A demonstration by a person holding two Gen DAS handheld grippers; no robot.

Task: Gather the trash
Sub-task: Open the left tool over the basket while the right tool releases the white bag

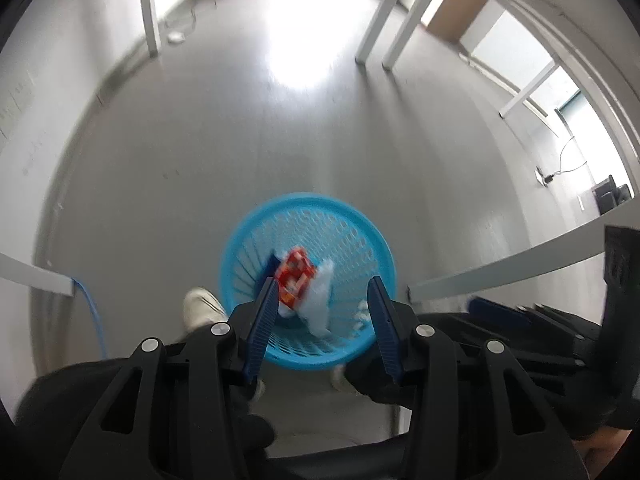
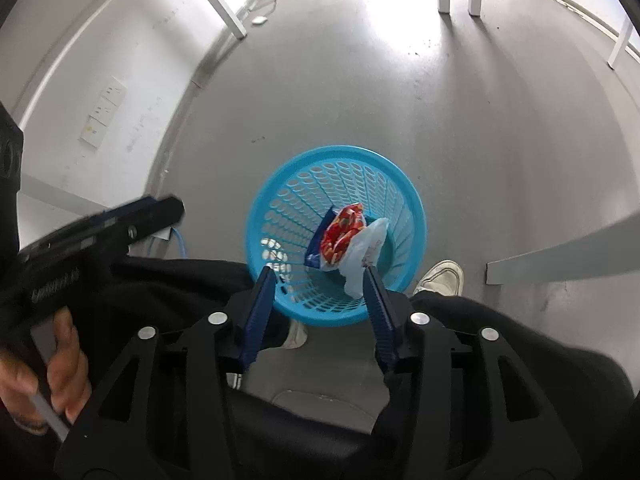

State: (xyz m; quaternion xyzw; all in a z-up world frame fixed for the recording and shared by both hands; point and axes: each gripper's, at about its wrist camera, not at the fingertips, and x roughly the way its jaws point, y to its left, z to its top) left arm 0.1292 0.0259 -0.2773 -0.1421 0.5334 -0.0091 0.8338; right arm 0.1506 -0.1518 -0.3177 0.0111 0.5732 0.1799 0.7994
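Observation:
A blue mesh trash basket [image 1: 352,216] stands on the grey floor; it also shows in the right wrist view [image 2: 280,200]. Inside it lie a red snack wrapper [image 1: 294,276] [image 2: 340,234], a white plastic bag [image 1: 322,300] [image 2: 366,254] and a dark blue packet [image 2: 320,236]. My left gripper [image 1: 324,290] hangs open and empty above the basket. My right gripper [image 2: 320,278] is open and empty above the basket's near rim. The left gripper also shows from the side at the left of the right wrist view [image 2: 120,224].
White table legs [image 1: 376,28] stand beyond the basket, and a white table edge [image 1: 500,268] runs at the right. The person's white shoes [image 1: 202,308] [image 2: 440,278] stand beside the basket. A blue cable [image 1: 92,312] hangs at the left. A wall with sockets [image 2: 102,112] runs along the left.

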